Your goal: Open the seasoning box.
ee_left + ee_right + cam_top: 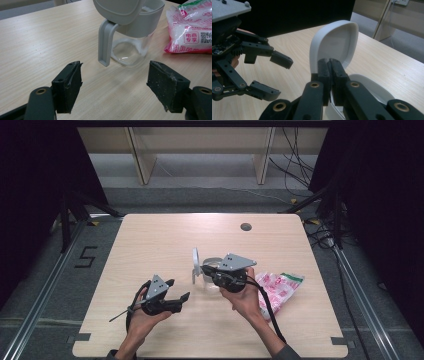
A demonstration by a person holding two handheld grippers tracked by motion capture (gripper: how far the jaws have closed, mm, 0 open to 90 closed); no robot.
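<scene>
High view: my right gripper (207, 270) clamped on jar (211, 276) lid (196, 261), mid-table. My left gripper (177, 290) jaws wide, empty, just beside jar. Bag (276, 288) right of jar, behind my right hand.

The red-and-white plastic bag (190, 27) bears the red label "电商专享"; the grey floor (60, 270) shows a black "5" (86, 256)

Right gripper (329, 65): black jaws pressed together, no gap visible, tips against the lid's inner face.
Lid: pale grey rounded plastic lid (337, 40) standing open, upright above the container's rim (372, 86).
Left gripper (275, 76): at the left, jaws wide apart, nothing between them.
Surface: light wooden table (384, 60).
</scene>
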